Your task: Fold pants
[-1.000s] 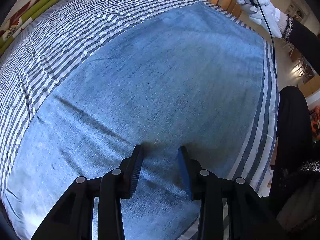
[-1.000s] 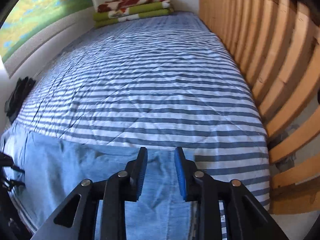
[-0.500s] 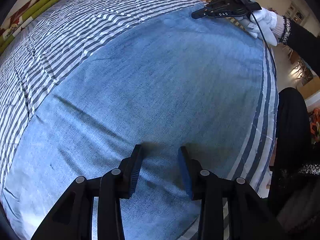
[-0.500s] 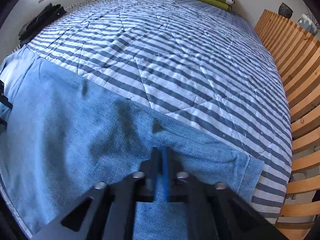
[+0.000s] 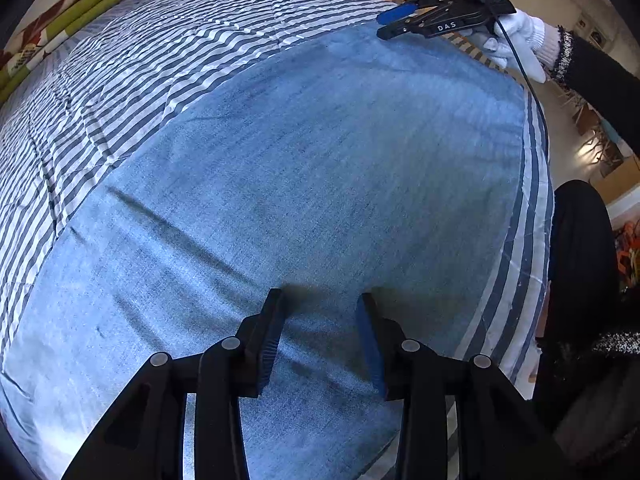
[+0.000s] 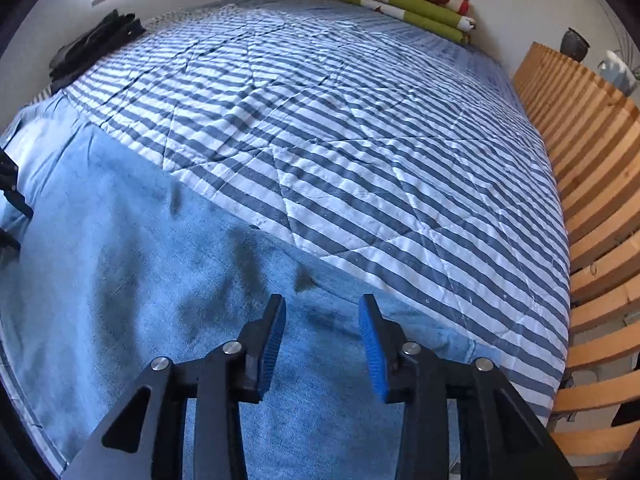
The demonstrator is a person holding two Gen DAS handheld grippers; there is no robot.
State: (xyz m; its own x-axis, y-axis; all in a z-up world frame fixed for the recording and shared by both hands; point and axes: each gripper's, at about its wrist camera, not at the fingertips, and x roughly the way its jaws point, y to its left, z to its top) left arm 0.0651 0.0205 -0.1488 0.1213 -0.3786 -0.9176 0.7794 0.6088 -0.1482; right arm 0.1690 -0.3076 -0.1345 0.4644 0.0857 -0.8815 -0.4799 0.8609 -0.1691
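Light blue denim pants lie flat along the near edge of a striped quilt. My left gripper hovers just over the denim, open, with nothing between its blue pads. At the far end of the pants the right gripper is held by a white-gloved hand. In the right wrist view, the right gripper stands open and empty above the pants, near their edge against the quilt. A black part of the left gripper shows at the far left.
Folded green and red blankets lie at the head of the bed. A wooden slatted rail runs along the right side. Dark clothing lies at the far left edge. The person's dark-clad leg stands beside the bed.
The right gripper came over the pants, was shut half a second ago and now stands open again. The left gripper has hardly moved.
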